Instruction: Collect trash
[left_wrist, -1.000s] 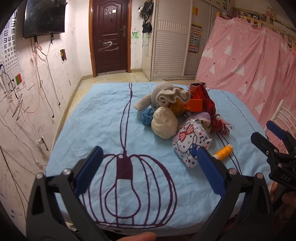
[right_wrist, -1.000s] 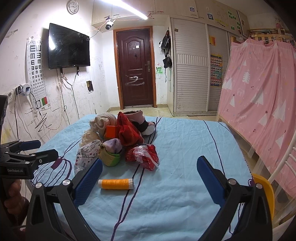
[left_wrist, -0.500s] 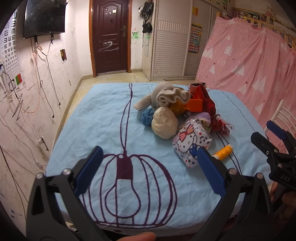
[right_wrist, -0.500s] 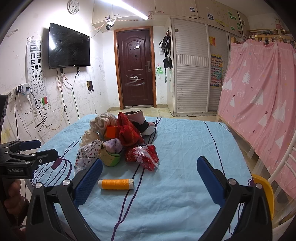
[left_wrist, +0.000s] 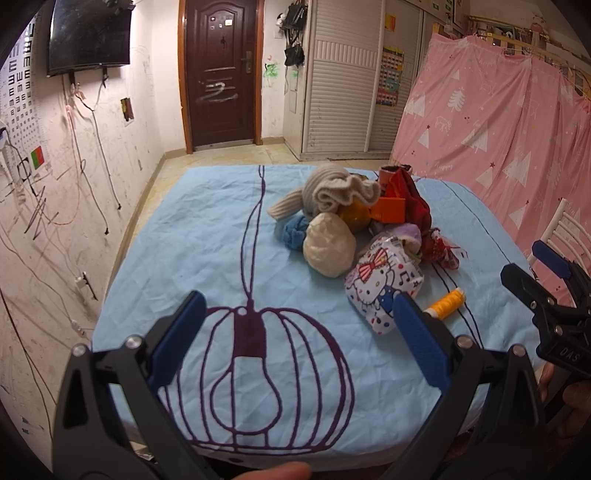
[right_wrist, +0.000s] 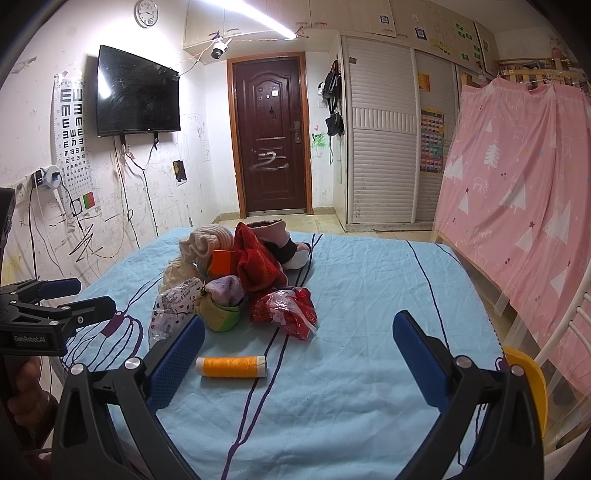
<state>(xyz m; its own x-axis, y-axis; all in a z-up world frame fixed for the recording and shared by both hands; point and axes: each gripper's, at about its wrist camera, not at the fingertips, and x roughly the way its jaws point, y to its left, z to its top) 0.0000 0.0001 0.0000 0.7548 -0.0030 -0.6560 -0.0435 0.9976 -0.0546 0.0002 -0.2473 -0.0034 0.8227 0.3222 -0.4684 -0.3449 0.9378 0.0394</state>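
Observation:
A pile of items lies on the blue bedsheet: a Hello Kitty printed packet, an orange thread spool, a crumpled red plastic wrapper, a beige knit hat, a cream ball, red cloth and an orange box. My left gripper is open and empty above the near bed edge. My right gripper is open and empty, with the spool just ahead between its fingers.
A pink curtain hangs along the right side. A yellow bin and a white chair stand at the bed's right edge. A wall with cables runs along the left. A door is at the far end.

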